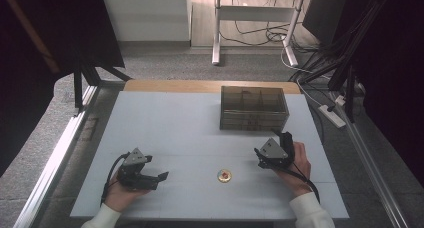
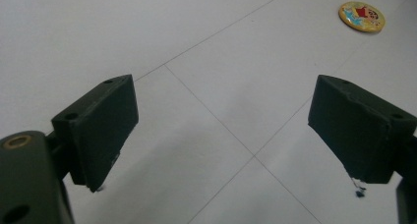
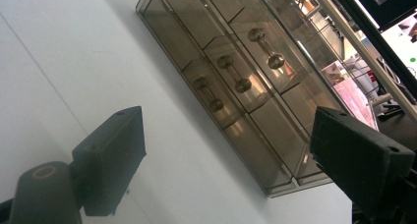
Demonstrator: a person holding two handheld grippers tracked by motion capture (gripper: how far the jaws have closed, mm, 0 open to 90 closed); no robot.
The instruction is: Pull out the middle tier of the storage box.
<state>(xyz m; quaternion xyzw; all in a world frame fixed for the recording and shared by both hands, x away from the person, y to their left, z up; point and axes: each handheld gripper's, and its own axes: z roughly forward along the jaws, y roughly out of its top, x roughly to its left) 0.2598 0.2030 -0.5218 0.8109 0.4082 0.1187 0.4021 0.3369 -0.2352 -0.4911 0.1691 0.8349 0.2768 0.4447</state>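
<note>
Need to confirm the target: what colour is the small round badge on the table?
Gold-rimmed badge with a red and light-blue picture; clearest in the left gripper view.

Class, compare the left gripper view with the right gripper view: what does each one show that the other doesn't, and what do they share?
Left gripper view: a round gold badge with a red and blue picture, lying on the table ahead of the left hand-held gripper.

Right gripper view: a smoky clear drawer box with round knobs, ahead of the right hand-held gripper.

Both: the white table and two black jaws spread wide, holding nothing.
</note>
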